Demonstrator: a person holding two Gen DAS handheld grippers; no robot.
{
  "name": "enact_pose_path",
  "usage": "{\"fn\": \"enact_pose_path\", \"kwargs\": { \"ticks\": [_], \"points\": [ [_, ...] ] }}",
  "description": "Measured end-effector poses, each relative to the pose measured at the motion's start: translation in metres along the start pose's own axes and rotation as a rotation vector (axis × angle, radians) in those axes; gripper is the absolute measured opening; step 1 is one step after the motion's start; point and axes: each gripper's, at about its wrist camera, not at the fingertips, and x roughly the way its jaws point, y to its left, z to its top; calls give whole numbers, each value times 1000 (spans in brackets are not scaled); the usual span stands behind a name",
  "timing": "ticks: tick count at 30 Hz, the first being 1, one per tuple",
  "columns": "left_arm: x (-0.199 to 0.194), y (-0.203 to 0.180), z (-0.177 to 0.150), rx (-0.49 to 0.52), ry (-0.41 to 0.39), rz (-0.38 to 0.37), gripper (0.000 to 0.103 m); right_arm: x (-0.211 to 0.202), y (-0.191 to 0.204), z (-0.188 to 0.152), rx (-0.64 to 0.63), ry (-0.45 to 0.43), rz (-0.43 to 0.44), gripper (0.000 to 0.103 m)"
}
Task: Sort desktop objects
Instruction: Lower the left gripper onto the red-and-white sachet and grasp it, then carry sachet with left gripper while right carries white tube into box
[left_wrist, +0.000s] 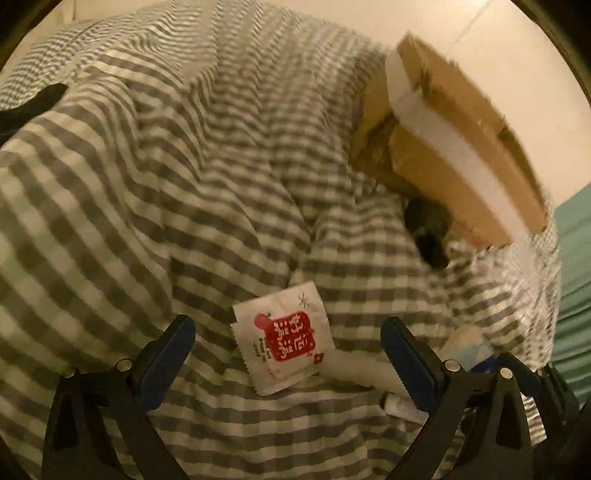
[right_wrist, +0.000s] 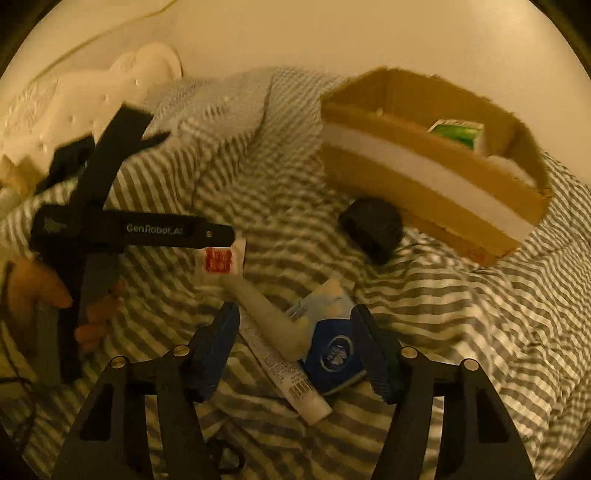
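Note:
My left gripper (left_wrist: 288, 332) is open just above a white sachet with a red label (left_wrist: 282, 341) lying on the checked bedding; the sachet also shows in the right wrist view (right_wrist: 219, 260). My right gripper (right_wrist: 295, 325) is open around a white tube (right_wrist: 284, 363) and a blue-and-white packet (right_wrist: 332, 347). A pale stick-like object (right_wrist: 266, 312) lies across them. A black object (right_wrist: 373, 227) rests in front of the cardboard box (right_wrist: 417, 184). The box holds a green carton (right_wrist: 458, 133).
The grey-and-white checked duvet (left_wrist: 166, 166) covers the whole surface in folds. The cardboard box also shows in the left wrist view (left_wrist: 461, 147), tilted at the right. A white pillow (right_wrist: 74, 99) lies far left. A green sheet (left_wrist: 576, 277) is at the right edge.

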Motion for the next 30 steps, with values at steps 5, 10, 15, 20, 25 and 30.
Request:
{"fn": "enact_pose_path", "kwargs": {
  "ticks": [5, 10, 15, 20, 25, 30],
  "points": [
    [10, -5, 0, 35, 27, 37, 102, 26, 3, -14, -42, 67, -53, 30],
    [20, 5, 1, -8, 72, 11, 76, 4, 1, -14, -33, 21, -23, 21],
    [29, 9, -2, -20, 121, -20, 68, -34, 2, -14, -26, -54, -56, 19],
    [38, 6, -7, 1, 178, -26, 69, -73, 0, -7, -28, -125, -147, 19],
    [13, 7, -13, 4, 86, -18, 5, -96, -18, -6, 41, -162, -183, 19],
    [-53, -17, -30, 131, -143, -37, 4, -115, -29, -10, 80, -197, -190, 19]
  ]
}}
